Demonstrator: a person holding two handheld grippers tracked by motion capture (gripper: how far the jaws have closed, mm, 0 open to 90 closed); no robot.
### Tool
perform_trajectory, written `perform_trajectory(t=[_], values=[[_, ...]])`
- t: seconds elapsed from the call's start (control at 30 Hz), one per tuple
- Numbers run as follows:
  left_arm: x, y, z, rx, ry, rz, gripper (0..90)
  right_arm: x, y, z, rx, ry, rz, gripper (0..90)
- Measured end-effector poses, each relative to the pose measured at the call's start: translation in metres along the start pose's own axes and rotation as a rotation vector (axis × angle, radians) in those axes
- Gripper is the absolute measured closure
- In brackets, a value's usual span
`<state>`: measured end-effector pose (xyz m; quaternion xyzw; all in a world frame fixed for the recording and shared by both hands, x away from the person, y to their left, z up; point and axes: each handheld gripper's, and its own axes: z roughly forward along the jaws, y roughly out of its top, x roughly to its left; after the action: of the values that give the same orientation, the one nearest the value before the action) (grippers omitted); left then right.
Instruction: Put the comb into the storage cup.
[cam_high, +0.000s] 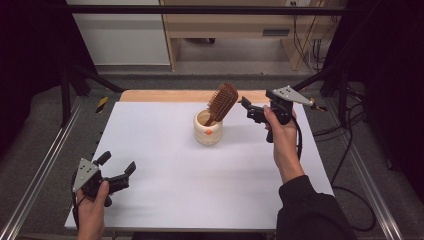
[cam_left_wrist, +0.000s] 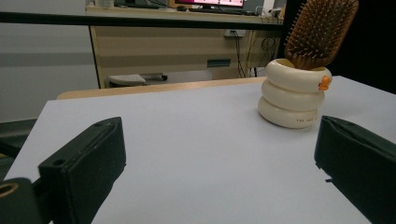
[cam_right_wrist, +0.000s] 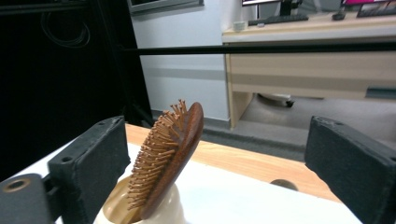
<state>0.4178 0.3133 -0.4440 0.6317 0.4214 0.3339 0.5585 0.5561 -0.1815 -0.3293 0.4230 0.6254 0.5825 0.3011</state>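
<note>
From the high view, a wooden hairbrush (cam_high: 223, 102) stood handle-down in a cream holder (cam_high: 208, 128) shaped like stacked rings, its bristled head leaning up and to the right above the rim. The holder sat toward the far middle of the white table (cam_high: 200, 190), just in front of a strip of bare wood at the far edge. The right gripper (cam_high: 246, 105) was held off the table just to the right of the brush head, near it but not touching, with its jaws pointing left toward the brush. The left gripper (cam_high: 119, 163) was at the near left corner of the table, well apart from the holder, and its jaws stood spread with nothing between them.

In the left gripper view, the two black jaws rose wide apart at the bottom corners, with bare white tabletop between them. The holder (cam_left_wrist: 294, 98) stood farther off on the right, showing a small orange mark on its upper ring, and the brush (cam_left_wrist: 321, 30) stuck out of it with the bristles facing the camera.

In the right gripper view, the jaws were set well apart and gripped nothing. The brush (cam_right_wrist: 170, 154) showed edge-on between them, nearer the left jaw, with its bristles facing left, and its lower end was down inside the holder (cam_right_wrist: 161, 212).
</note>
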Motion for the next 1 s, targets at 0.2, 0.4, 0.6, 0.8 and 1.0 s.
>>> perform_trajectory(t=[0.2, 0.4, 0.6, 0.8, 1.0], values=[[0.001, 0.000, -0.001, -0.010, 0.013, 0.005, 2.3, -0.001, 0.001, -0.004, -0.026, -0.009, -0.008, 6.0], [0.001, 0.001, -0.001, -0.011, 0.015, 0.005, 2.4, -0.003, 0.002, -0.008, -0.038, -0.006, -0.013, 5.9], [0.001, 0.001, -0.002, -0.014, 0.018, 0.003, 2.4, -0.004, 0.003, -0.014, -0.045, -0.004, -0.023, 4.8], [0.003, 0.002, -0.004, -0.023, 0.024, -0.005, 2.2, -0.007, 0.006, -0.021, -0.056, -0.015, -0.014, 3.6], [0.002, 0.002, -0.003, -0.026, 0.020, -0.004, 2.3, -0.009, 0.008, -0.026, -0.066, -0.020, -0.012, 3.8]])
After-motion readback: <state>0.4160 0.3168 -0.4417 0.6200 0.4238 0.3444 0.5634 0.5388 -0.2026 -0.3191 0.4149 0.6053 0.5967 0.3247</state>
